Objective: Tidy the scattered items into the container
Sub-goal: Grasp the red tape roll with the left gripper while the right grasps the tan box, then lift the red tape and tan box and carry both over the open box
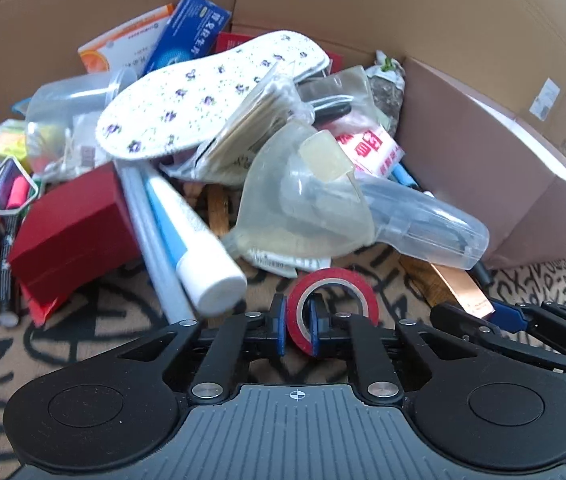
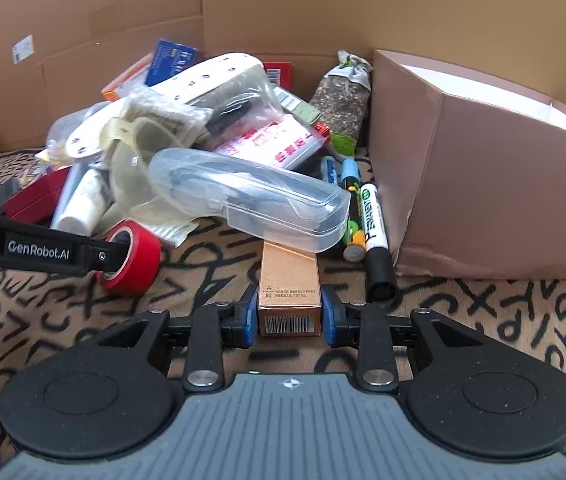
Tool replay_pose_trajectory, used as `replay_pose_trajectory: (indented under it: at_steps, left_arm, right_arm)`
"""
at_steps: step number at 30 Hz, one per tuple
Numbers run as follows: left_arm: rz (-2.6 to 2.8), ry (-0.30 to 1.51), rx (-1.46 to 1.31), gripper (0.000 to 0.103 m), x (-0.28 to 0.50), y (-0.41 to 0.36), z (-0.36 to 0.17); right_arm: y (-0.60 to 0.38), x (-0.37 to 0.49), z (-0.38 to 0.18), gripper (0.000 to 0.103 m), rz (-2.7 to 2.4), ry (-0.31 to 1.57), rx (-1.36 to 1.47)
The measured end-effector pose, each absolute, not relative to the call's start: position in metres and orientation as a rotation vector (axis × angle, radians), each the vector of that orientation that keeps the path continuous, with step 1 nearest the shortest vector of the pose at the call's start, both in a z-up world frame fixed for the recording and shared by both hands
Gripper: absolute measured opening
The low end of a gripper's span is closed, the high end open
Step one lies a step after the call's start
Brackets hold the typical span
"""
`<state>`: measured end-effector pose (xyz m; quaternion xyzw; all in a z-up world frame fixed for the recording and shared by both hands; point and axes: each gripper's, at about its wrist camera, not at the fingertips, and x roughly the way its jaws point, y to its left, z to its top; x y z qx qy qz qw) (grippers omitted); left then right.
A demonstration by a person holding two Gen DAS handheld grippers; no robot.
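My left gripper [image 1: 298,320] is shut on the wall of a red tape roll [image 1: 363,284], one pad inside the ring and one outside. The roll stands tilted on the patterned cloth; the right wrist view shows the red tape roll [image 2: 139,256] with the left finger reaching into it. My right gripper [image 2: 289,312] is shut on the near end of a long copper-coloured box [image 2: 289,276], whose far end lies under a clear plastic case [image 2: 251,196]. The pinkish-brown open container [image 2: 483,200] stands to the right, with only its white inner wall visible.
A pile lies ahead: floral insole [image 1: 211,92], red box [image 1: 71,232], white tube [image 1: 203,248], funnel-shaped clear cup [image 1: 303,200], medicine boxes. A black marker [image 2: 377,236] and batteries lie beside the container. Cardboard walls [image 2: 283,4] close the back.
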<state>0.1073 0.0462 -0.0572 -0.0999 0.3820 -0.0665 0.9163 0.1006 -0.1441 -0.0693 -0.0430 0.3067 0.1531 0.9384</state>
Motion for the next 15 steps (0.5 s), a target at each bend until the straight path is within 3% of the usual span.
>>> replay_pose_trajectory:
  at_steps: [11,12,14,15]
  left_arm:
    - [-0.271,0.831,-0.100,0.005,0.056,0.039,-0.052]
    - [-0.270,0.832,-0.105,0.008,0.056,0.040,-0.052]
    - [-0.271,0.830,-0.110,0.026,0.056,0.039,-0.052]
    - [-0.273,0.827,-0.110,0.028,0.056,0.039,-0.053]
  right_arm:
    - [-0.156,0.047,-0.063,0.035,0.337,0.675,-0.146]
    - [-0.157,0.046,-0.063,0.035,0.336,0.674,-0.138]
    - [-0.157,0.047,-0.063,0.036,0.324,0.666,-0.122]
    - [-0.156,0.048,-0.062,0.037,0.318,0.658,-0.117]
